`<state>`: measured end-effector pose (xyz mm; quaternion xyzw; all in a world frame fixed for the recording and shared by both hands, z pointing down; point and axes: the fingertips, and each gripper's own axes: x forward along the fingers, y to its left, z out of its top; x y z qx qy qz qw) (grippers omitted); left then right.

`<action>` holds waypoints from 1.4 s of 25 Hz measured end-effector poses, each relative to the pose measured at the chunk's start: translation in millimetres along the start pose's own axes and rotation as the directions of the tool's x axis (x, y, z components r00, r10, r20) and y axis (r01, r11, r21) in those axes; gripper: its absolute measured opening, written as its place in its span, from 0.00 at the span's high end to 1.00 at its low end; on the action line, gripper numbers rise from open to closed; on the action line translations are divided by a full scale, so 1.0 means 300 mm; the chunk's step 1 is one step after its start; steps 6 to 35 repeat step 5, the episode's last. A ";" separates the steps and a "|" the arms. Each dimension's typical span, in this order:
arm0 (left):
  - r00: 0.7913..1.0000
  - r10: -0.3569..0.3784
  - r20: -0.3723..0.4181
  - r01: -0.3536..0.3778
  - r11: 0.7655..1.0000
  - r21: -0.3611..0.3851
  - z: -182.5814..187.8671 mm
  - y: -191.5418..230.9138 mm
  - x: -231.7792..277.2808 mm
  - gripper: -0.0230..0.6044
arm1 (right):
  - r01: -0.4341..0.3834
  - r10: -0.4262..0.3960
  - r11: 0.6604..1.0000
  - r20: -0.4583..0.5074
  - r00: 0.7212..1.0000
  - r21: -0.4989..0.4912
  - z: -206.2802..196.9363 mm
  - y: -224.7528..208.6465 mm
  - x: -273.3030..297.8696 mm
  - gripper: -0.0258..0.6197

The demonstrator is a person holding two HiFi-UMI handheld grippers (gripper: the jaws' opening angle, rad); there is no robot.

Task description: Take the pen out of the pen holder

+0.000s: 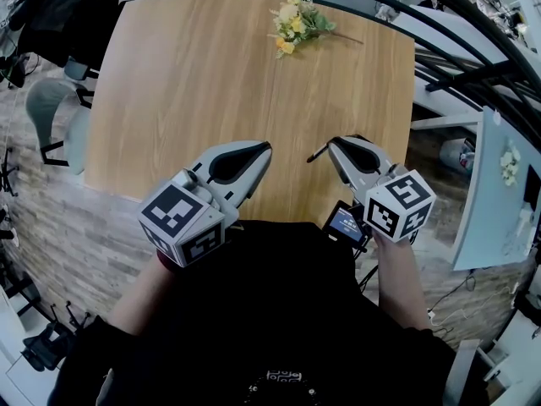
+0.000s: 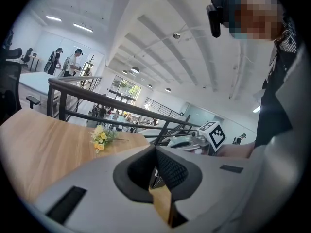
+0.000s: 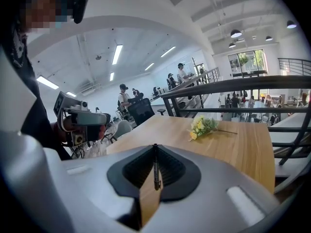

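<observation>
Over the near edge of the wooden counter [image 1: 211,83], head view: left claw [image 1: 265,149] and right claw [image 1: 332,145] side by side, pen [image 1: 317,154] poking out of the right one, yellow flowers [image 1: 296,24] way at the far edge.

Left claw view: closed, nothing in it.

Right claw view: clamped on the dark pen, which stands between the pads.

We see a wooden tabletop [image 1: 194,83] with a bunch of yellow flowers [image 1: 294,22] lying at its far edge. Over its near edge, our left hand-held gripper [image 1: 266,147] shows its jaws together, and our right hand-held gripper [image 1: 331,145] pinches a thin dark pen [image 1: 316,154] at its tip.
</observation>
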<state>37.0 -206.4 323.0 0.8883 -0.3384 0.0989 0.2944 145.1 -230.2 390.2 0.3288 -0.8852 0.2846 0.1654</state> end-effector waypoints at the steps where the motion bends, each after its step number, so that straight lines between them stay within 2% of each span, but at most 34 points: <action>1: 1.000 -0.001 -0.002 0.001 1.000 0.001 -0.002 -0.002 0.000 0.99 | 0.001 -0.001 1.000 0.000 1.000 -0.002 0.000 0.000 -0.002 0.91; 35: 1.000 -0.003 0.006 0.003 1.000 0.006 -0.002 -0.008 0.001 0.99 | 0.002 -0.002 1.000 0.002 1.000 -0.002 -0.004 0.004 -0.007 0.91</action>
